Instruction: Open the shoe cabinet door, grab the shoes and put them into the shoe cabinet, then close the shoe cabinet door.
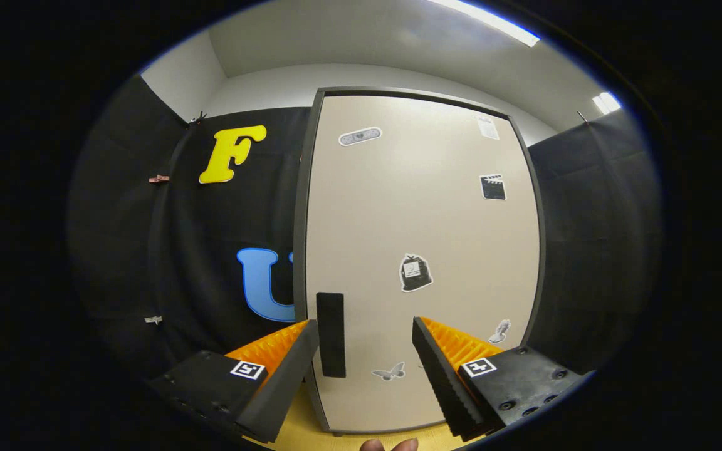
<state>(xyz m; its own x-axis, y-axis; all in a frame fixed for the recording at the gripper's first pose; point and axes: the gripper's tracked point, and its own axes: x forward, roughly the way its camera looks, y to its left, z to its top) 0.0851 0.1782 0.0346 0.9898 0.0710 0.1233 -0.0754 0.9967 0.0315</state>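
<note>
The gripper [366,351] is facing the cabinet [423,263] square on, fingers spread wide apart and gripping nothing. The door [436,238] is sitting shut, filling the space just beyond the fingers, with the dark frame showing along its left and top edges.

The handle [330,335] is a dark bar near the door's left edge, low down. It is standing upright, long axis running vertically, and it is lying just inside the left finger, toward the left of the gap rather than centred. Whether the finger is touching it yet, I cannot tell.

The door itself is also standing tall, long axis vertical, its face pointing straight at the camera. With the handle on the left, the hinges are probably on the right, though they are hidden.

No opening has begun, so this is looking like the reach for the handle.

Risks from here: closing now, off-centre, could leave only one finger on the bar, and the pull would slip off. The left finger could also jam into the frame beside the handle. A pull straight back, rather than along the door's arc, could twist the grip loose.

Stickers [415,273] are dotting the door, and fingertips [390,445] of the person are peeking in at the near edge.
</note>
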